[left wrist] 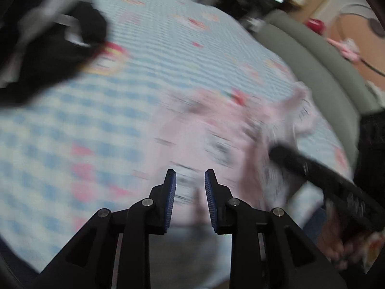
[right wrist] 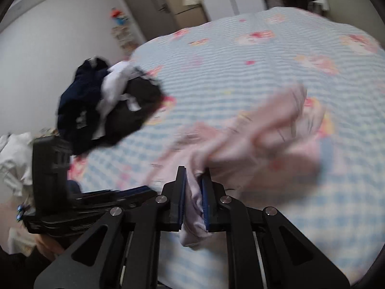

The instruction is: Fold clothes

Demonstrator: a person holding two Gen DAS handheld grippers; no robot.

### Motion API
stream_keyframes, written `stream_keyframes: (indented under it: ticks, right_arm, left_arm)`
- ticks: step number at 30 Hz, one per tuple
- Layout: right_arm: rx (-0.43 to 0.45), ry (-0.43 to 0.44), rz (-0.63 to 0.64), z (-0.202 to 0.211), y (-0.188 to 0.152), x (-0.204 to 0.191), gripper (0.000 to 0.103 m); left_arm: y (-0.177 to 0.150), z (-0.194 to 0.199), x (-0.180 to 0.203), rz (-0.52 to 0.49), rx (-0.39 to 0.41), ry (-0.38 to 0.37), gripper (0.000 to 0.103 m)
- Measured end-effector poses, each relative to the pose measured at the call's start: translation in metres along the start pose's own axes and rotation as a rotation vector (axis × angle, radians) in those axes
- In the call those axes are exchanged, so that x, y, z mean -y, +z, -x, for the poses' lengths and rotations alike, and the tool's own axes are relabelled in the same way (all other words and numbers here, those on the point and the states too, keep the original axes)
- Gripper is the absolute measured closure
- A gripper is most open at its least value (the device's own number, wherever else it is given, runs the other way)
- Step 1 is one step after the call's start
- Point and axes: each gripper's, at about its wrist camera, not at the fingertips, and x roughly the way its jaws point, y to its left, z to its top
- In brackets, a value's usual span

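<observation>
A pale pink printed garment (left wrist: 211, 130) lies crumpled on the blue-checked bedsheet (left wrist: 72, 125). In the left wrist view my left gripper (left wrist: 190, 175) hovers over the garment's near edge, its blue pads apart with nothing pressed between them. In the right wrist view my right gripper (right wrist: 193, 171) is shut on a fold of the pink garment (right wrist: 264, 139), and cloth hangs down between the pads. The lifted cloth stretches away to the right, blurred. The right gripper's black body (left wrist: 324, 175) enters the left wrist view from the right, its tip against the pink cloth.
A heap of dark and white clothes (right wrist: 108, 110) sits on the bedsheet (right wrist: 240, 60) at the left, also the heap (left wrist: 48, 55). A grey padded bed edge (left wrist: 312, 55) runs along the right. White cloth (right wrist: 14, 161) lies off the bed. A door (right wrist: 144, 4) stands behind.
</observation>
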Motion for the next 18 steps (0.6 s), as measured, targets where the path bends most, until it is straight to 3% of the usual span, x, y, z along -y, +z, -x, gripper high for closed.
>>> stream_keyframes:
  ticks: [1, 4, 7, 8, 11, 15, 16, 18]
  right_arm:
    - [-0.022, 0.01, 0.011, -0.02, 0.0, -0.009, 0.092]
    - [-0.144, 0.072, -0.011, -0.061, -0.018, -0.019, 0.09]
    - [-0.194, 0.093, -0.055, -0.084, -0.034, -0.016, 0.088]
    - [-0.184, 0.111, -0.077, -0.078, -0.035, -0.012, 0.086]
    - [-0.166, 0.141, -0.114, -0.06, -0.032, -0.004, 0.075]
    - [-0.143, 0.152, -0.082, -0.027, -0.034, -0.002, 0.064]
    - [-0.126, 0.138, -0.083, -0.018, -0.038, 0.002, 0.058]
    - [-0.085, 0.077, -0.106, -0.001, -0.046, 0.012, 0.056]
  left_arm:
    - [0.001, 0.002, -0.009, 0.021, 0.016, 0.024, 0.075]
    - [0.0, 0.005, -0.036, 0.143, 0.015, -0.125, 0.075]
    - [-0.006, 0.005, -0.028, 0.131, 0.007, -0.283, 0.07]
    - [-0.008, 0.004, -0.022, 0.112, -0.003, -0.327, 0.063]
    - [-0.012, -0.003, -0.014, 0.098, -0.035, -0.366, 0.054]
    - [-0.016, -0.004, -0.011, 0.098, -0.044, -0.369, 0.053]
    - [-0.017, -0.006, -0.011, 0.093, -0.051, -0.355, 0.053]
    - [-0.02, -0.011, -0.009, 0.096, -0.075, -0.346, 0.053]
